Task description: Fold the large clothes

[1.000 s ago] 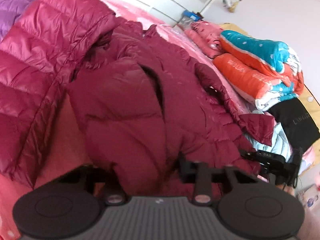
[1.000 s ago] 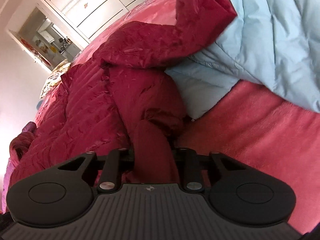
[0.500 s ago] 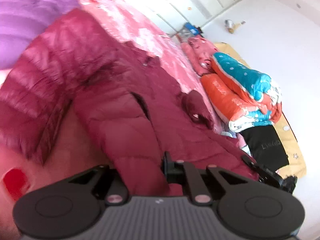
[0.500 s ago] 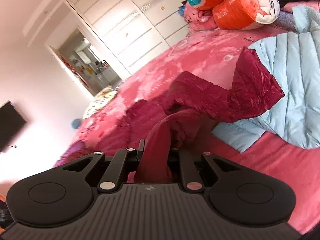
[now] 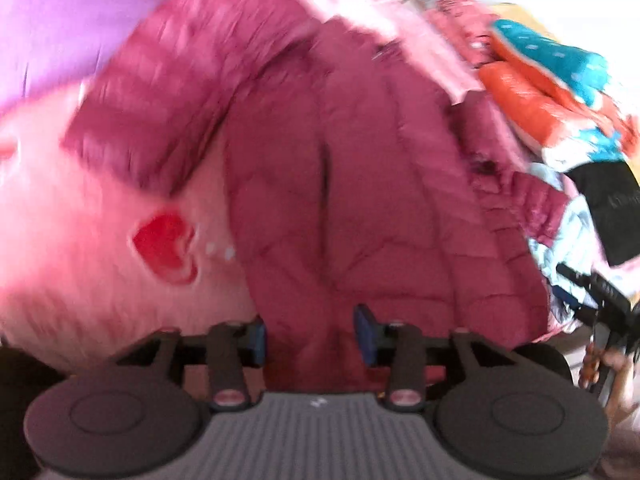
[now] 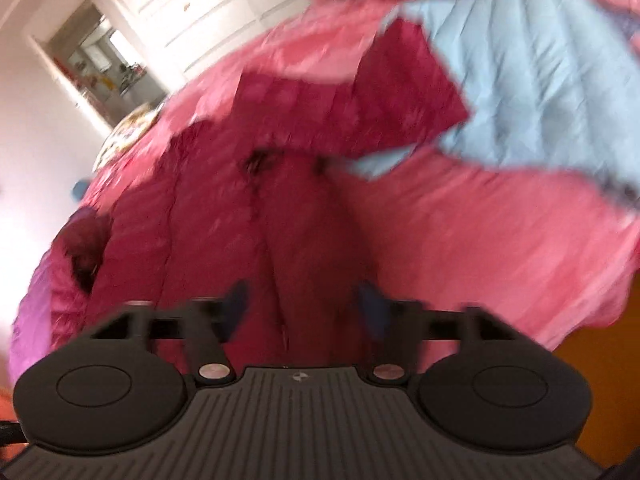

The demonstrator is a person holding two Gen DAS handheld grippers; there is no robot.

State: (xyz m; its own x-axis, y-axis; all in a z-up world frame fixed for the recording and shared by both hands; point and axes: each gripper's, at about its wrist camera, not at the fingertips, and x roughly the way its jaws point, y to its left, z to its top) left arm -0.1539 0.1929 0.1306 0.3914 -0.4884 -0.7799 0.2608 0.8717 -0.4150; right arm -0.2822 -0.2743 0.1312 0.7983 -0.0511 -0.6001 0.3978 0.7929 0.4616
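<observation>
Fingers of the left gripper [image 5: 310, 338] are standing apart at the lower centre of the left wrist view, and the hem of the maroon down jacket [image 5: 352, 200] is lying in the gap between them; whether fabric is touching either blue pad cannot be told through the motion blur. The jacket is spreading from the gap up through the middle of the frame, front side up, with a dark opening line running up its centre. A glossier crimson jacket [image 5: 172, 92] is lying at the upper left, touching the maroon one, and a purple garment [image 5: 68, 20] is filling the far upper left corner. The pink bedspread [image 5: 80, 232], printed with a red heart, is showing at the left. Folded quilts [image 5: 552, 76] in orange and teal are stacked at the upper right.

Fingers of the right gripper [image 6: 302, 310] are likewise standing apart at the lower centre of the right wrist view, with the maroon down jacket [image 6: 248, 200] lying between and beyond them. One sleeve is reaching toward the upper right, where its end is resting on a light blue jacket [image 6: 532, 80]. The pink bedspread [image 6: 480, 232] is occupying the right side. White wardrobe doors [image 6: 208, 4] and an open doorway [image 6: 100, 60] are showing at the upper left. Both frames are blurred.
</observation>
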